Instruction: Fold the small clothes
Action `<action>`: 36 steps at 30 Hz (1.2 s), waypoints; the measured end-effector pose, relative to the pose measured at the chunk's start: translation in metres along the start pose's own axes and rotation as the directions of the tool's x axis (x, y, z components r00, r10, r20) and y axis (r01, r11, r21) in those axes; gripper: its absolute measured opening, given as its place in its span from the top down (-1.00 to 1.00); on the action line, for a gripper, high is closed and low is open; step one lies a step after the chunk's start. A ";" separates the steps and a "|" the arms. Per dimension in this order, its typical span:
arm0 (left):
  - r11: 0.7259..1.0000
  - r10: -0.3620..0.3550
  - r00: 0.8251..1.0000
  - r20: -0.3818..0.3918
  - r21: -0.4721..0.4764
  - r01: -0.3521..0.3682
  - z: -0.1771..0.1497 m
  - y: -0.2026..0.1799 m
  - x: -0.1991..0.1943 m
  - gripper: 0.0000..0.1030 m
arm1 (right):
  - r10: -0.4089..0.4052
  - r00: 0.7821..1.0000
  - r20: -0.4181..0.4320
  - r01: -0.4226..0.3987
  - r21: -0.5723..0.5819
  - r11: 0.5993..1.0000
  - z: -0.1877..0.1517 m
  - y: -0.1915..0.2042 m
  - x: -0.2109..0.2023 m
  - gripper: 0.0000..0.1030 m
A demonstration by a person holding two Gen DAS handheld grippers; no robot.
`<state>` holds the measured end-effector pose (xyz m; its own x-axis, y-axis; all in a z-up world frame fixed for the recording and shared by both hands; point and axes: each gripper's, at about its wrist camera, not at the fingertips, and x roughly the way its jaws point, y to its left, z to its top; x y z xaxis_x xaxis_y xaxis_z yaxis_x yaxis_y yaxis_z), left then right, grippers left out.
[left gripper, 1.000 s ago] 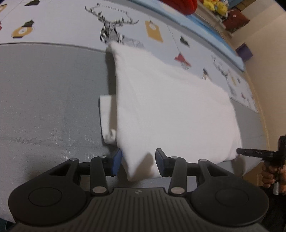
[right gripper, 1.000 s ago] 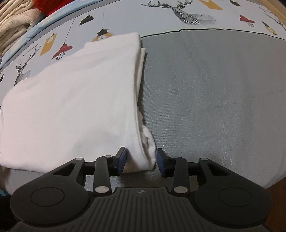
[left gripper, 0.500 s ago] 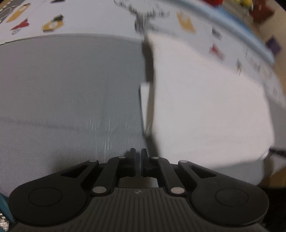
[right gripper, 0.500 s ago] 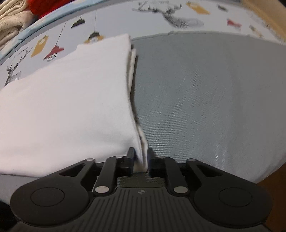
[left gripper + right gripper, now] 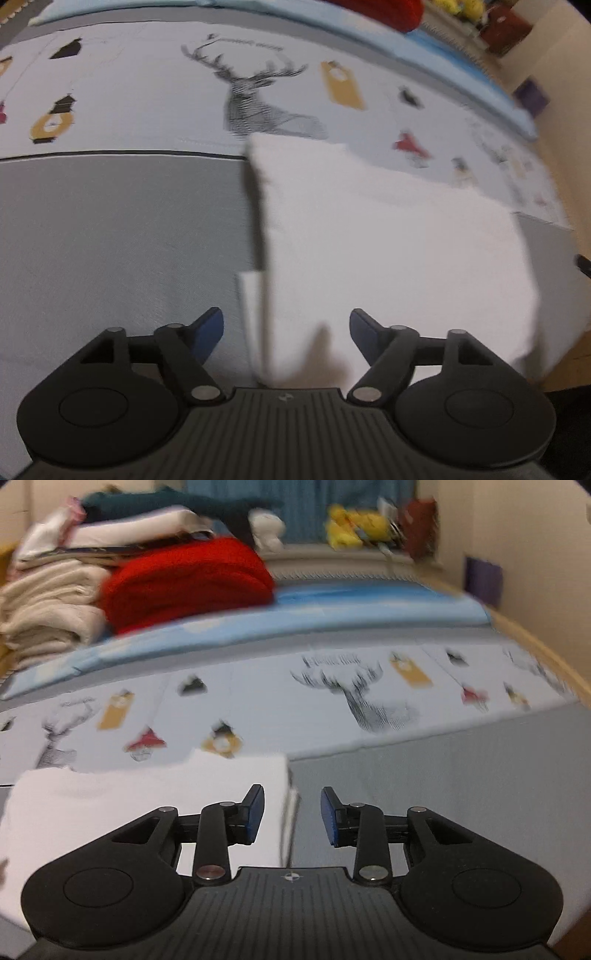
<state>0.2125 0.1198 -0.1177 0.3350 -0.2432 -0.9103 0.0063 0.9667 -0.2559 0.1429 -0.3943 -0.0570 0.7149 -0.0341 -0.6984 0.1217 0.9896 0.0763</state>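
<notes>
Left wrist view shows the folded white cotton garment (image 5: 388, 251) lying flat on the grey bed (image 5: 110, 240), both tools, left tool (image 5: 286, 332) and right tool (image 5: 291, 814), spread empty, apparently releasing a finished fold.

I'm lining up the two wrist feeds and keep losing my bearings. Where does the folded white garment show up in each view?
Left wrist: the folded white garment fills the centre and right, its near corner between the open fingers of the left gripper.
Right wrist: the garment lies lower left; its right edge sits between the open fingers of the right gripper.
Shared landmark: the printed deer on the sheet beyond it.
</notes>
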 end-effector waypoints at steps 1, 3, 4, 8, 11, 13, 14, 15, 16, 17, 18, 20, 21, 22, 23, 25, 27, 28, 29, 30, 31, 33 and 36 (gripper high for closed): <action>1.000 0.006 1.000 -0.016 -0.029 -0.006 0.003 0.005 0.007 -0.56 | 0.003 1.000 -0.006 -0.002 0.035 0.999 0.000 -0.001 0.002 0.32; 0.994 -0.020 0.999 -0.031 -0.105 0.016 0.011 0.012 0.019 -0.56 | 0.015 1.000 0.003 -0.016 0.084 0.996 0.001 -0.001 0.006 0.32; 0.990 -0.041 0.999 -0.026 -0.134 0.037 0.016 0.016 0.025 -0.56 | 0.012 1.000 -0.007 -0.012 0.076 0.997 0.001 0.004 0.010 0.32; 0.978 -0.067 0.996 -0.052 -0.201 0.055 0.022 0.020 0.047 -0.56 | -0.006 0.999 -0.035 0.006 -0.008 1.000 -0.003 0.021 0.017 0.32; 0.983 -0.063 0.997 -0.041 -0.174 0.055 0.026 0.014 0.051 -0.56 | -0.008 0.999 -0.049 0.007 -0.007 1.000 -0.003 0.022 0.022 0.32; 0.983 -0.080 0.996 -0.038 -0.168 0.072 0.025 0.009 0.052 -0.31 | -0.014 0.999 -0.052 0.014 -0.001 1.000 -0.002 0.023 0.023 0.32; 0.984 -0.090 0.995 -0.038 -0.156 0.083 0.026 0.006 0.052 -0.14 | -0.017 0.998 -0.053 0.017 0.004 1.000 -0.002 0.022 0.023 0.32; 0.984 -0.113 0.993 -0.044 -0.144 0.106 0.026 0.002 0.054 0.28 | -0.020 0.998 -0.055 0.020 0.007 1.000 -0.002 0.022 0.024 0.32; 0.983 -0.131 0.990 -0.054 -0.136 0.122 0.025 0.000 0.056 0.44 | -0.021 0.998 -0.057 0.022 0.010 1.000 -0.002 0.021 0.025 0.32; 0.985 -0.125 0.991 -0.052 -0.124 0.118 0.024 -0.003 0.056 0.47 | -0.022 0.998 -0.059 0.023 0.014 1.000 -0.002 0.021 0.026 0.32; 0.987 -0.120 0.992 -0.048 -0.110 0.114 0.023 -0.005 0.055 0.55 | -0.024 0.998 -0.061 0.025 0.018 1.000 -0.002 0.021 0.026 0.32; 0.987 -0.127 0.991 -0.037 -0.105 0.123 0.021 -0.004 0.052 0.63 | -0.027 0.998 -0.062 0.029 0.021 0.999 -0.002 0.022 0.027 0.32; 0.986 -0.132 0.991 -0.028 -0.109 0.128 0.021 -0.002 0.048 0.66 | -0.030 0.998 -0.062 0.031 0.023 0.999 -0.003 0.023 0.027 0.33; 0.985 -0.137 0.990 -0.018 -0.112 0.134 0.020 0.000 0.043 0.68 | -0.031 0.998 -0.062 0.033 0.023 0.999 -0.003 0.024 0.026 0.32; 0.983 -0.142 0.990 -0.006 -0.115 0.141 0.019 0.002 0.038 0.69 | -0.032 0.998 -0.062 0.034 0.025 0.999 -0.003 0.025 0.026 0.32; 0.986 -0.129 0.992 0.011 -0.107 0.130 0.017 0.007 0.028 0.69 | -0.031 0.998 -0.061 0.033 0.027 0.999 -0.003 0.026 0.027 0.32; 0.990 -0.089 0.996 0.001 -0.107 0.089 0.012 0.018 0.021 0.69 | -0.028 0.998 -0.060 0.029 0.023 0.999 -0.004 0.030 0.027 0.32; 0.990 -0.076 0.997 -0.007 -0.117 0.074 0.009 0.025 0.017 0.68 | -0.026 0.998 -0.060 0.027 0.021 0.999 -0.004 0.031 0.027 0.32; 0.990 -0.061 0.998 -0.010 -0.127 0.059 0.007 0.033 0.013 0.68 | -0.023 0.998 -0.061 0.024 0.017 1.000 -0.004 0.033 0.027 0.32; 0.989 -0.051 0.999 -0.008 -0.136 0.050 0.006 0.040 0.009 0.66 | -0.019 0.998 -0.061 0.020 0.012 1.000 -0.005 0.036 0.027 0.32; 0.987 -0.042 0.999 -0.005 -0.154 0.041 0.005 0.047 0.004 0.63 | -0.016 0.998 -0.061 0.016 0.006 1.000 -0.005 0.038 0.027 0.32; 0.979 -0.029 1.000 0.003 -0.201 0.029 0.003 0.062 -0.002 0.55 | -0.012 0.998 -0.062 0.011 -0.008 1.000 -0.006 0.043 0.027 0.32; 0.959 -0.040 0.999 0.012 -0.282 0.042 0.003 0.078 -0.005 -0.08 | -0.008 0.998 -0.064 0.007 -0.019 1.000 -0.006 0.046 0.026 0.33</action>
<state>0.2144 0.1971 -0.1317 0.3458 -0.2806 -0.8954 -0.2452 0.8940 -0.3749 0.1626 -0.3484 -0.0761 0.6685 -0.0334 -0.7429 0.1134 0.9919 0.0574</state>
